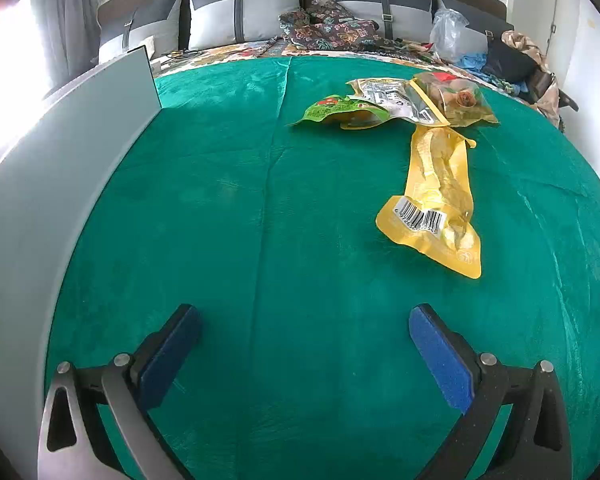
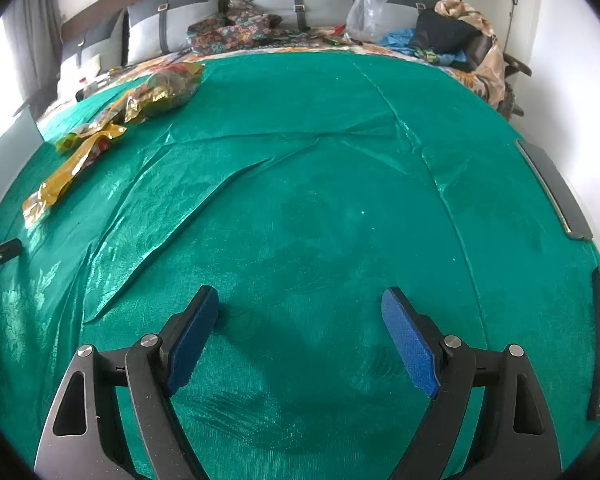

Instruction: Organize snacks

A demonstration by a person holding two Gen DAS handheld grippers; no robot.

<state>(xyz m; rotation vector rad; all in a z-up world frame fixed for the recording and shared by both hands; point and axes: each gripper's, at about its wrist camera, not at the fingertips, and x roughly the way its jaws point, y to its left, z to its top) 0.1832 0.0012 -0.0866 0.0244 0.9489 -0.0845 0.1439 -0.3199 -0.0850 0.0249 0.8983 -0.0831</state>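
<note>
the left gripper [image 1: 304, 320] has its blue-padded fingers [image 1: 440, 356] spread wide with nothing between them, hovering over bare green cloth [image 1: 228, 220]. the right gripper [image 2: 300, 304] is the same: fingers [image 2: 410, 340] wide apart, empty, above a creased patch of the cloth.

ahead and to the right of the left gripper lies a long yellow snack packet [image 1: 440, 196], flat on the cloth, barcode end nearest the camera. its far end touches a small heap of other snacks: a green packet [image 1: 340, 110], a clear packet with printed label [image 1: 388, 96] partly over it, and a yellowish pouch [image 1: 456, 98] at the right of the heap. in the right wrist view the same group sits far off to the left, well apart from the right gripper.

a grey upright panel [image 1: 80, 128] runs along the left edge of the cloth. beyond the cloth are grey pillows [image 1: 240, 12], a patterned fabric bundle [image 1: 324, 28], a clear plastic bag [image 1: 448, 32] and a pile of clothes [image 2: 456, 36]. dark flat objects [image 2: 556, 188] lie at the cloth's right edge.
</note>
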